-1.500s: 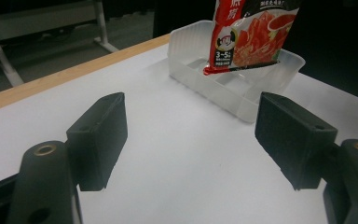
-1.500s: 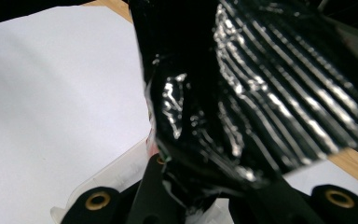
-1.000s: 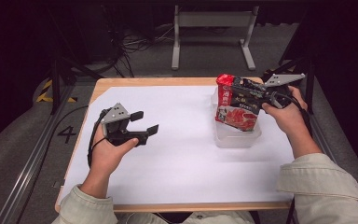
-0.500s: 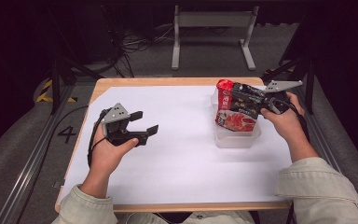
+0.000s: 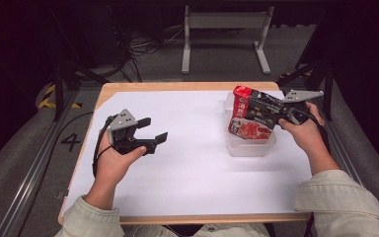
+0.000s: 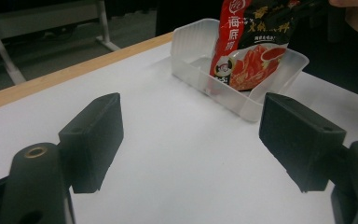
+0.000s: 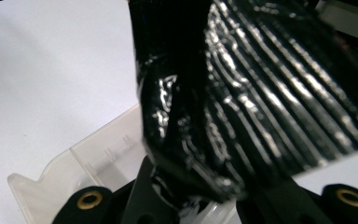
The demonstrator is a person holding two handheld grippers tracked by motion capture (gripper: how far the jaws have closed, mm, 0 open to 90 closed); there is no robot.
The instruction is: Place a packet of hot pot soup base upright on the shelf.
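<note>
A red and black foil pouch (image 5: pixel 250 118) stands upright in a clear plastic container (image 5: pixel 249 148) at the table's right. My right gripper (image 5: pixel 272 111) grips the pouch's upper right edge; its jaws have just been opening a little, with the foil (image 7: pixel 242 93) still pinched between them above the container's rim (image 7: pixel 74 163). My left gripper (image 5: pixel 154 129) rests at the table's left, open and holding nothing. In the left gripper view the open gripper (image 6: pixel 191 135) faces the pouch (image 6: pixel 251 51) and the container (image 6: pixel 186 46) farther off.
The table is covered by a white sheet (image 5: pixel 192 163) with a wooden edge (image 5: pixel 177 86) at the far side. Beyond it a metal stand (image 5: pixel 224 29) and cables (image 5: pixel 143 47) lie on the dark floor.
My right hand has lowered the pouch slightly into the container. The left hand has stayed in place.
</note>
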